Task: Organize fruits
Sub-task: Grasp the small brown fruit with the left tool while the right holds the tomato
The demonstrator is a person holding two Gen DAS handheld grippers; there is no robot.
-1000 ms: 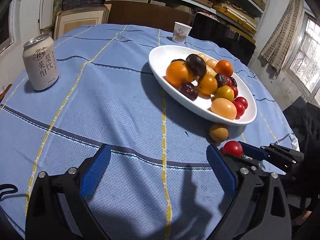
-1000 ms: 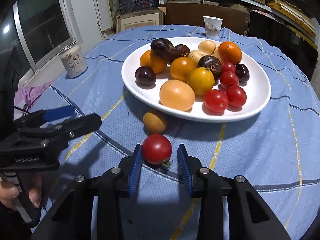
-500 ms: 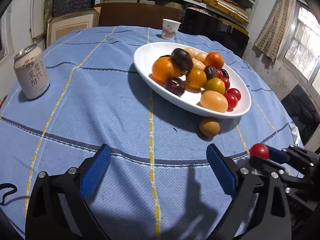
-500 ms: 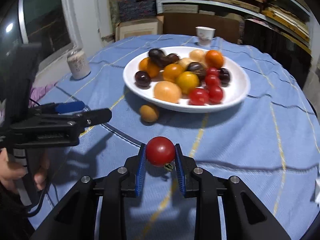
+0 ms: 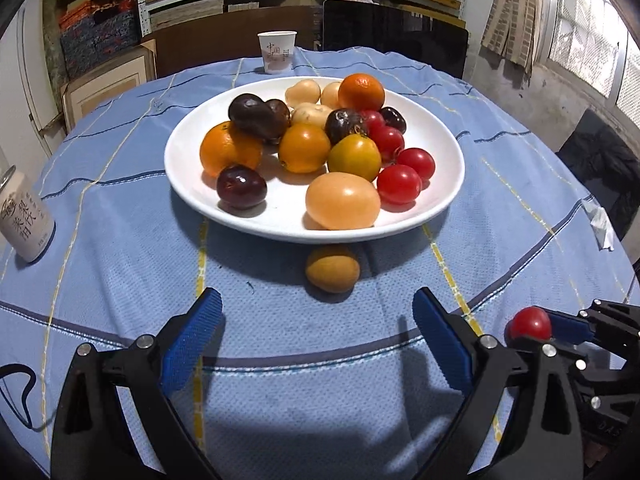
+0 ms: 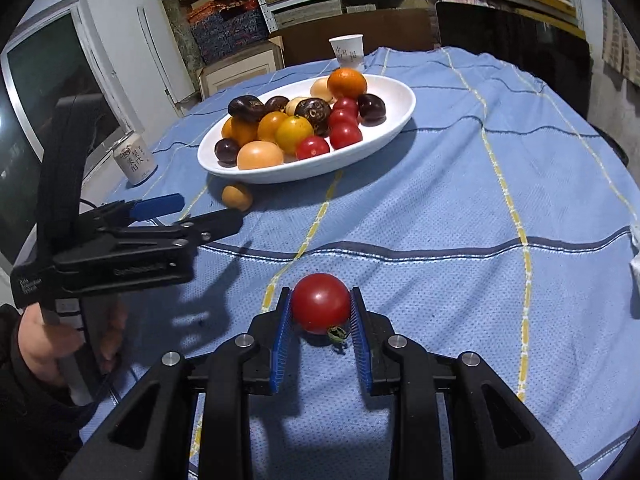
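The left gripper (image 5: 316, 332) hangs wide, nothing between its pads, near a loose fruit (image 5: 332, 268) just before the plate (image 5: 436, 136). To its right, the right gripper (image 6: 321, 312) clamps 1 tomato (image 6: 320, 302) above the cloth (image 6: 460, 184).

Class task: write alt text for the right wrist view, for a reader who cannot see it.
The right gripper holds a red cherry tomato between its blue fingers above a blue tablecloth. Beyond it sits a white plate piled with mixed fruit, one small orange fruit lying loose beside it. At left, a hand grips the open left gripper.
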